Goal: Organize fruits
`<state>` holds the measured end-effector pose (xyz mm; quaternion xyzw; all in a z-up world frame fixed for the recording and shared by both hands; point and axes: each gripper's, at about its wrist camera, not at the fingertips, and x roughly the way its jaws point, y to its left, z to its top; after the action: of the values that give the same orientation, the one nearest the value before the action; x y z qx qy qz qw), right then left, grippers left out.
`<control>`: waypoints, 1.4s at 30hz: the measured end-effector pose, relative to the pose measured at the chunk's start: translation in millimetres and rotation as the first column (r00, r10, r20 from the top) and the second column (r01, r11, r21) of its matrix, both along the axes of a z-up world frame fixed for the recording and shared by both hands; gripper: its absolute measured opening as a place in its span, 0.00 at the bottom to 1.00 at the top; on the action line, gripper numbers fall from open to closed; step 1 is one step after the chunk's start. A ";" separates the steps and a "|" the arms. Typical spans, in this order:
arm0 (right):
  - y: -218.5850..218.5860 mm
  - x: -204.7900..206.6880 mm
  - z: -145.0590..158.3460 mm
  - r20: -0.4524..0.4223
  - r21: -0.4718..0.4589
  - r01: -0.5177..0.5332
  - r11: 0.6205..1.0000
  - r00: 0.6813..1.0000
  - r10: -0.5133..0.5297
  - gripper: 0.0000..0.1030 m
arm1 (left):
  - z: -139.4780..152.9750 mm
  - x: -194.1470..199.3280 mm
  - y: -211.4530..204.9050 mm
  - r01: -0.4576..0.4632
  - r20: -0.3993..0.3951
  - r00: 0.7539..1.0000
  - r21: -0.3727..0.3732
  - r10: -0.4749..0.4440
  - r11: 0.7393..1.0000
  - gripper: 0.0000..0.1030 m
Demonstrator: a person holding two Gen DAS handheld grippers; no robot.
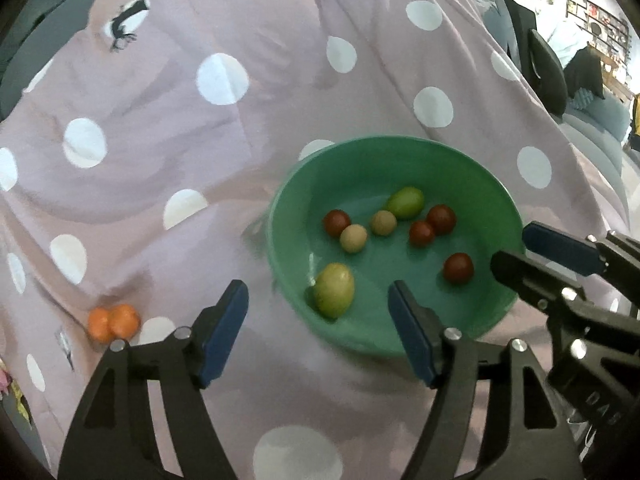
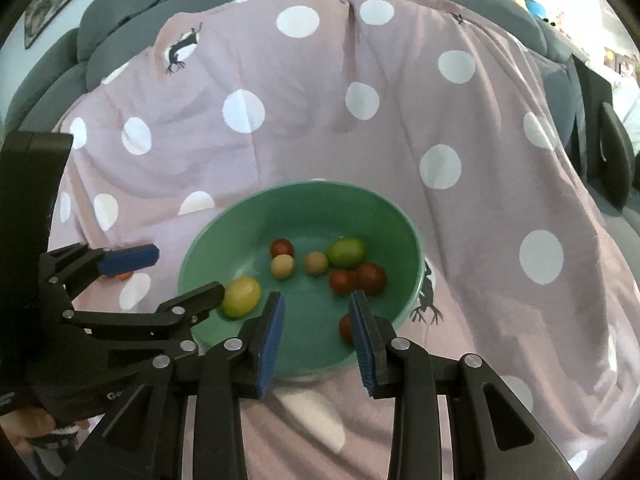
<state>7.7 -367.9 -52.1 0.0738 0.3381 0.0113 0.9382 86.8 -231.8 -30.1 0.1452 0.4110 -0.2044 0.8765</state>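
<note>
A green bowl (image 1: pixel 496 200) sits on the polka-dot cloth and holds several small fruits: red ones, two tan ones and two green-yellow ones (image 1: pixel 334 290). Two orange fruits (image 1: pixel 114 322) lie on the cloth to the left of the bowl. My left gripper (image 1: pixel 318 316) is open and empty, over the bowl's near left rim. My right gripper (image 2: pixel 318 320) is open and empty over the bowl's (image 2: pixel 400 216) near edge, with a red fruit (image 2: pixel 345 328) just beside its right finger. The right gripper also shows in the left wrist view (image 1: pixel 516 252), at the bowl's right rim.
The pink cloth with white dots (image 2: pixel 400 140) covers a grey sofa (image 2: pixel 120 20). Lizard prints mark the cloth. A dark chair (image 1: pixel 548 68) and shelves stand at the far right.
</note>
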 end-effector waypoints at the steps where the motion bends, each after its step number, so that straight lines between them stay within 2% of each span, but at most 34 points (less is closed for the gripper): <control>1: 1.3 -1.8 1.1 0.001 0.000 -0.002 1.000 1.000 0.002 0.33 | 1.3 -2.1 4.1 -0.005 0.001 1.000 -0.004 0.005 1.000 0.71; 8: 17.1 -24.1 13.0 0.020 0.024 -0.022 0.999 1.000 0.021 0.40 | 12.3 -27.2 35.0 -0.050 0.038 0.998 -0.003 0.050 0.999 0.81; 11: 25.9 -31.5 16.3 0.025 0.030 -0.040 0.999 0.999 0.039 0.42 | 16.2 -38.3 54.4 -0.086 0.050 0.995 -0.009 0.086 0.996 0.82; 13: 34.0 -35.9 17.4 0.022 0.024 -0.059 0.998 0.998 0.058 0.45 | 17.8 -45.0 67.4 -0.107 0.044 0.993 -0.021 0.108 0.994 0.84; 15: 44.2 -40.8 17.9 0.019 0.018 -0.079 0.997 0.997 0.078 0.51 | 19.7 -51.3 82.6 -0.134 0.041 0.990 -0.034 0.135 0.990 0.91; 18: 58.4 -47.2 17.3 0.015 0.024 -0.109 0.994 0.994 0.109 0.56 | 22.0 -58.6 104.4 -0.173 0.027 0.984 -0.054 0.174 0.984 0.96; 26: 94.7 -56.4 19.0 0.004 0.031 -0.193 0.981 0.981 0.193 0.57 | 19.8 -76.7 156.1 -0.264 0.003 0.964 -0.086 0.265 0.961 0.97; 33: 122.0 -55.3 18.2 -0.010 0.025 -0.245 0.969 0.969 0.245 0.57 | 10.4 -87.0 197.0 -0.340 -0.061 0.940 -0.130 0.335 0.931 0.97; 42: 150.2 -43.3 12.4 -0.030 0.030 -0.294 0.955 0.955 0.295 0.57 | 2.5 -92.1 233.6 -0.385 -0.063 0.923 -0.158 0.380 0.909 0.97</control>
<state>-35.6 -217.7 -39.7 0.0345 0.3612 0.1540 0.9190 -5.2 1.8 -27.6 -0.0153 0.4262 -0.0649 0.9021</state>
